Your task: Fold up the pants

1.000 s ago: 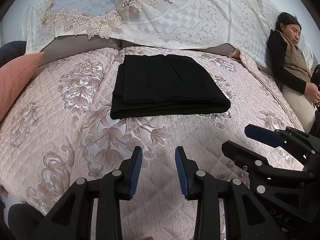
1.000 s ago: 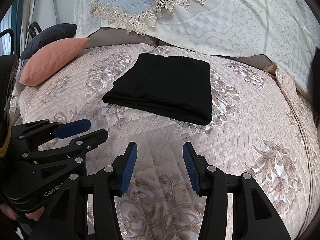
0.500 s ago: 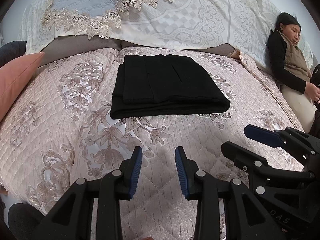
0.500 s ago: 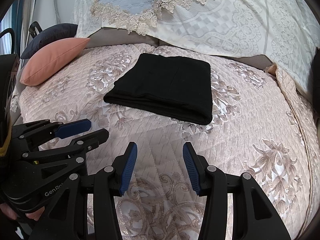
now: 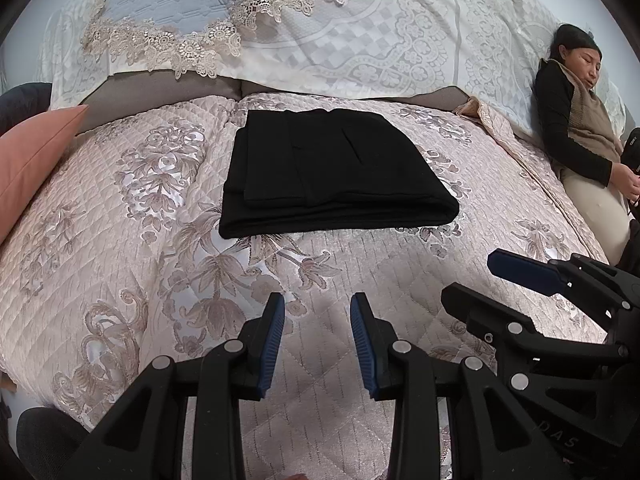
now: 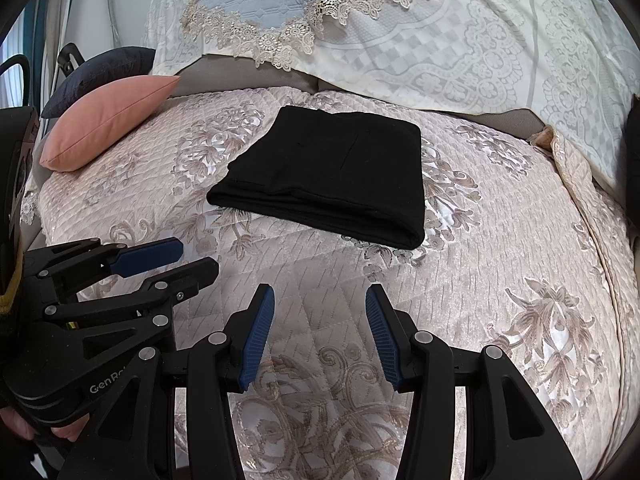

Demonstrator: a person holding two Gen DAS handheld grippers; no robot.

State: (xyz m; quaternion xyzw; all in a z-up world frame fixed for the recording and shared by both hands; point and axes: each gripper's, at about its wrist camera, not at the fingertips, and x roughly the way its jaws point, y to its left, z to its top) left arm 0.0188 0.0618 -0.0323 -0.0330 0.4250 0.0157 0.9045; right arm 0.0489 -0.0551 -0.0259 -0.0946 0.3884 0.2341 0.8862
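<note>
Quilted bedspread (image 5: 120,264) carries the pants (image 5: 332,176), folded flat, near the headboard cover (image 5: 360,40). Left gripper (image 5: 317,340) and right gripper (image 6: 320,332) hover apart from the pants, jaws parted, empty. Pink pillow (image 6: 104,120) left of pants

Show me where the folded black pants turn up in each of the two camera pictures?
Left wrist view: folded black pants lie centre, slightly above the middle, on the quilt.
Right wrist view: pants lie centre, above the middle.
Shared landmark: salmon-pink cushion at the left of both.
</note>
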